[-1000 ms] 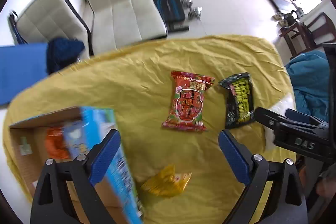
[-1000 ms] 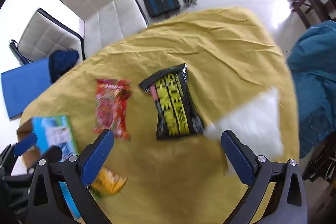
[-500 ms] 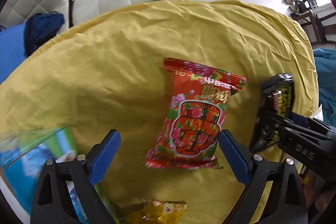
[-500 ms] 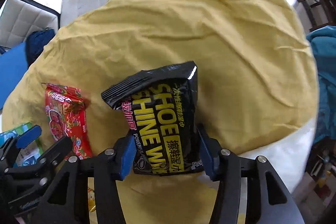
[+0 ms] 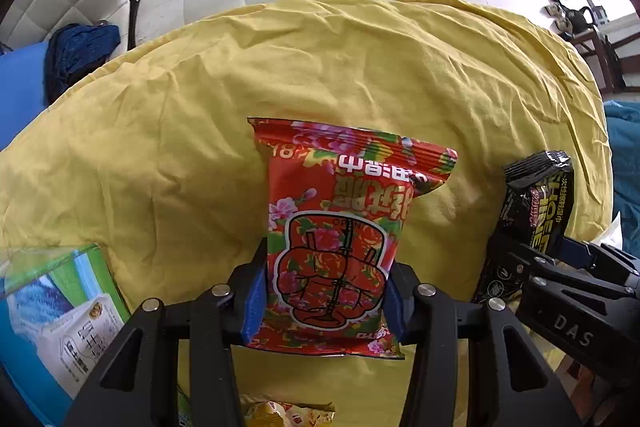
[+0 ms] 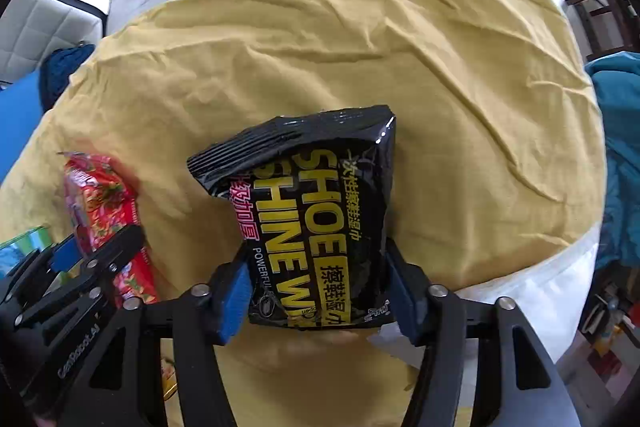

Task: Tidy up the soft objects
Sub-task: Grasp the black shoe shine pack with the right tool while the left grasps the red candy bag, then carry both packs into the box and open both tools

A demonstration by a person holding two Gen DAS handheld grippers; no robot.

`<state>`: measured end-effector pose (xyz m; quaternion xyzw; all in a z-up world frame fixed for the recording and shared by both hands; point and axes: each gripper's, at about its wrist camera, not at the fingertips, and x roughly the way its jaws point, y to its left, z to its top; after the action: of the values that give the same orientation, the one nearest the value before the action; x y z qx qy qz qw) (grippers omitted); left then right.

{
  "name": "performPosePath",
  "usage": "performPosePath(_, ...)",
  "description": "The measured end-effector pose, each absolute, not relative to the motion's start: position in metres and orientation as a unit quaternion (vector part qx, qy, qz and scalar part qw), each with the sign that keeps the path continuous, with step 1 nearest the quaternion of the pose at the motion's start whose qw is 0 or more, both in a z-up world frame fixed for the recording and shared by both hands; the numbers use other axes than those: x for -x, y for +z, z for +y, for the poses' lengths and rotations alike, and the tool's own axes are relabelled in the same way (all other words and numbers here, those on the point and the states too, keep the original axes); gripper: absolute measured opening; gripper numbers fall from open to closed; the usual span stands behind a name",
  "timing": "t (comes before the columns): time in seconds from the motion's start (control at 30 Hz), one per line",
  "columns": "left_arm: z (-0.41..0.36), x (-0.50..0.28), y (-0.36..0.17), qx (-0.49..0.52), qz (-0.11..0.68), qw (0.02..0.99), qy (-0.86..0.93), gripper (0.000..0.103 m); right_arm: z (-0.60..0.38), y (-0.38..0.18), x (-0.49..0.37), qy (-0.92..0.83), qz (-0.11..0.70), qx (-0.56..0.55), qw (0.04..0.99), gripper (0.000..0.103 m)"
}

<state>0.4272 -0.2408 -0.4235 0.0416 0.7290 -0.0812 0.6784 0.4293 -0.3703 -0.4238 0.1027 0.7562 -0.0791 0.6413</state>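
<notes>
Red pack (image 5: pixel 336 247) clamped; box (image 5: pixel 60 319) contents unseen.

Both hand-held grippers pointed straight down, side by side. The left hand-held gripper (image 5: pixel 325 301) had just been closing, and its blue pads (image 5: pixel 254 301) pressed the sides of a red packet (image 5: pixel 340 227). The right hand-held gripper (image 6: pixel 320 301) was clamped on a black packet (image 6: pixel 320 211), blue pads (image 6: pixel 233 301) against its edges.

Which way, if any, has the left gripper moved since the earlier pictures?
Yes: the left gripper came down toward the yellow cloth, closing on the red packet.
</notes>
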Motion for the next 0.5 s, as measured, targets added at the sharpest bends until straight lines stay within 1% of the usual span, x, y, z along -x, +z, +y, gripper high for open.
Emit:
performPosePath(0.03, -0.239, -0.427, -0.423, -0.04, 0.727, 0.681, -0.079, 0.044, -0.367, -0.423, -0.429, -0.083, 0.754, -0.1, 0.644, 0.053)
performPosePath(0.13, -0.238, -0.423, -0.417, -0.039, 0.721, 0.687, -0.076, 0.043, -0.36, -0.419, -0.427, -0.085, 0.747, -0.095, 0.652, 0.05)
performPosePath(0.37, -0.233, -0.409, -0.376, -0.035, 0.691, 0.717, -0.081, 0.043, -0.351, -0.398, -0.406, -0.074, 0.733, -0.1, 0.669, 0.048)
performPosePath(0.5, -0.226, -0.394, -0.349, -0.038, 0.669, 0.737, -0.085, 0.043, -0.344, -0.37, -0.389, -0.061, 0.718, -0.108, 0.685, 0.048)
